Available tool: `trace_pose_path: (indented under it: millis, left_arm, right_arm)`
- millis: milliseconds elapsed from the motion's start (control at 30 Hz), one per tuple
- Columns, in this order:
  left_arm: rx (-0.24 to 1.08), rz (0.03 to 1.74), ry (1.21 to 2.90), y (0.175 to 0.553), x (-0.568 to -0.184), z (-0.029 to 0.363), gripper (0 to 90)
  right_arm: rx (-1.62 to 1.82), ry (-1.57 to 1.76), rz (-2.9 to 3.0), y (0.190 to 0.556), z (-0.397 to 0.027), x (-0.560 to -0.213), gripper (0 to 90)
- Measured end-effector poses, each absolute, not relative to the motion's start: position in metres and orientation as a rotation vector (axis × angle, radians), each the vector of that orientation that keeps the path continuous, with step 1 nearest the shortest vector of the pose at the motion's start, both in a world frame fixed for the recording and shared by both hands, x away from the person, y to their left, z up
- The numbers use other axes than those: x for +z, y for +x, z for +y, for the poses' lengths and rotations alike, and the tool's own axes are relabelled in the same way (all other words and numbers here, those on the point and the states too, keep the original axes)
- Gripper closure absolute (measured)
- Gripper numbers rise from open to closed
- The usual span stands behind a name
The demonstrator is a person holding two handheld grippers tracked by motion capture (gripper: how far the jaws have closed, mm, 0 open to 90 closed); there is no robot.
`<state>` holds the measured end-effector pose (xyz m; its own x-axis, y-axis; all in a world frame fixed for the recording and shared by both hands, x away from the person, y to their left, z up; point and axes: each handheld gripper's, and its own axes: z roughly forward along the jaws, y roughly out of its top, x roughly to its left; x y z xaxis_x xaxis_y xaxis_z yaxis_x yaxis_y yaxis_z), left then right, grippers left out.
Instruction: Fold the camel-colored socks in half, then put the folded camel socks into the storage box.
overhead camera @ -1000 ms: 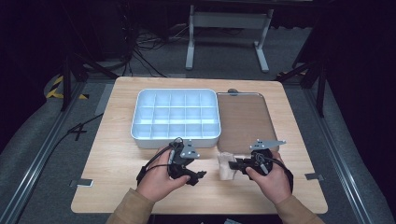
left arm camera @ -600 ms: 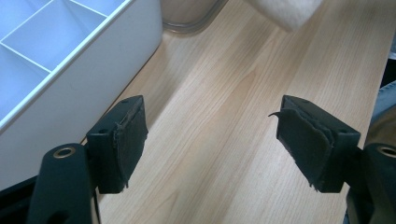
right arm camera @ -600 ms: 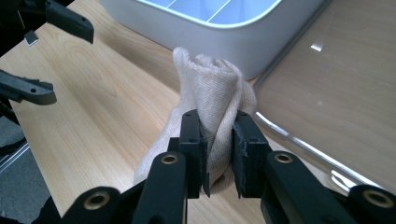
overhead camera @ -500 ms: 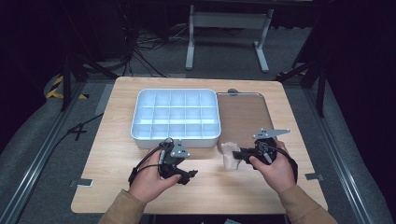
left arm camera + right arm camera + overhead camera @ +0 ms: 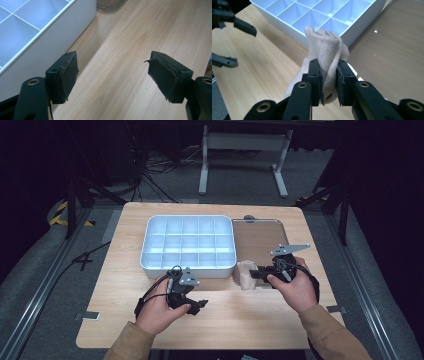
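A beige rolled cloth [image 5: 245, 275] [image 5: 325, 55] hangs just above the table in front of the white compartment tray [image 5: 190, 265] [image 5: 372, 15]. My right gripper [image 5: 256, 274] [image 5: 329, 83] is shut on the cloth, its pads squeezing the lower part of the bundle. My left gripper [image 5: 200, 305] [image 5: 112, 80] hovers low over the bare wood at the front left of the cloth, jaws wide apart with nothing between them. In the right gripper view the left gripper's fingers [image 5: 244, 26] show at the far left.
A brown flat tray [image 5: 265, 240] [image 5: 397, 50] lies to the right of the white tray. The white tray's wall [image 5: 57, 37] stands close on the left gripper's left side. Floor stands and cables sit beyond the table's far edge.
My right gripper has lifted the cloth a little and carried it to the right. My left gripper has drawn back toward the table's front edge.
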<state>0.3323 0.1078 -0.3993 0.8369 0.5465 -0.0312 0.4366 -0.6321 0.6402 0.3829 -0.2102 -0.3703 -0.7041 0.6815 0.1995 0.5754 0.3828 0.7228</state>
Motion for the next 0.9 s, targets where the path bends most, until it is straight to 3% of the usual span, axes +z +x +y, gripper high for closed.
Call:
trace_pose_path:
  millis: [900]
  left_arm:
    - [0.218, 0.745, 2.377, 0.330, -0.404, 0.115, 24.1]
  right_arm:
    - [1.124, 1.058, 2.531, 0.436, -0.175, -0.339, 76.2]
